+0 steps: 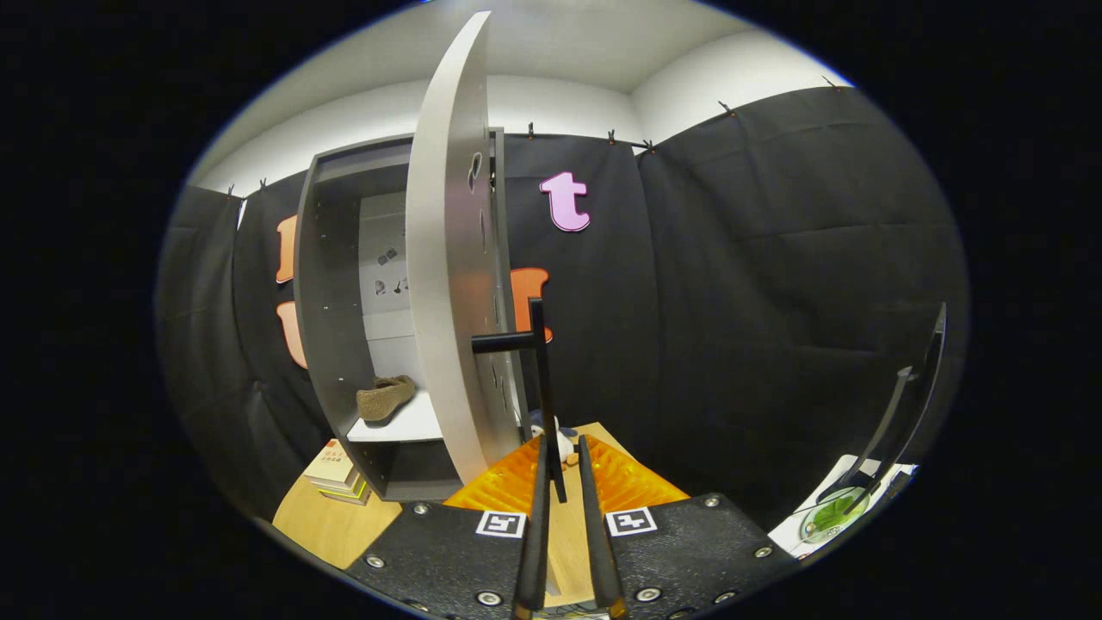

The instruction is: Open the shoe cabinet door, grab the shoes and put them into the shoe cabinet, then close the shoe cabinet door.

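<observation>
one shoe [384, 399] on cabinet shelf [405, 424] beyond door [448, 284], narrowly parted jaws flanking door handle [541, 387], grip unclear

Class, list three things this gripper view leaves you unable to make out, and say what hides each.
1. Cabinet right side: hidden by the open door.
2. Small white thing beyond the claw: hidden by the handle and the fingers.
3. Book titles: too small.

No legible text (book cover [330, 462] print too small, fingers' square markers [501, 523] codes only)
</observation>
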{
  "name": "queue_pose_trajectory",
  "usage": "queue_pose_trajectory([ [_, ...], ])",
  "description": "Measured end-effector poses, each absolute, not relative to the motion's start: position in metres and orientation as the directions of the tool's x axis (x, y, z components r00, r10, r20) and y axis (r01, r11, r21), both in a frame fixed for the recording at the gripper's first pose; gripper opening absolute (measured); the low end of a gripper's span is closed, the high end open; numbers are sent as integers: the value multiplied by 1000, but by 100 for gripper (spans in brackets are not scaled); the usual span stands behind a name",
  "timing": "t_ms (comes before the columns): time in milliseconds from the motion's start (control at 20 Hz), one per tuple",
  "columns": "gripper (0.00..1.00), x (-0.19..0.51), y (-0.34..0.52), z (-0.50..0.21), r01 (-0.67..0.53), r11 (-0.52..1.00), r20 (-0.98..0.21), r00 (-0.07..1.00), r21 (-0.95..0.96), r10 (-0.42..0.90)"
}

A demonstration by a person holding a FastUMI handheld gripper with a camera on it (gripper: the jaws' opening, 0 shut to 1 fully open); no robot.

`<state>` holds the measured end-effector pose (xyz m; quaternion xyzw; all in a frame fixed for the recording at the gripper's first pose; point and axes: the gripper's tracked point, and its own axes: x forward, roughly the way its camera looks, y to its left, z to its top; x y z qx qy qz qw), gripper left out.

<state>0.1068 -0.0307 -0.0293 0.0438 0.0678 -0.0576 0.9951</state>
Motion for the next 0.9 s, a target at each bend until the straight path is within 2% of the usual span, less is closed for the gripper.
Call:
queue_pose_trajectory([
  [450,19,100,-57,-28,199,980,-138,971,6,-197],
  [900,19,96,-49,-30,150,989,-152,977,-7,-150],
])
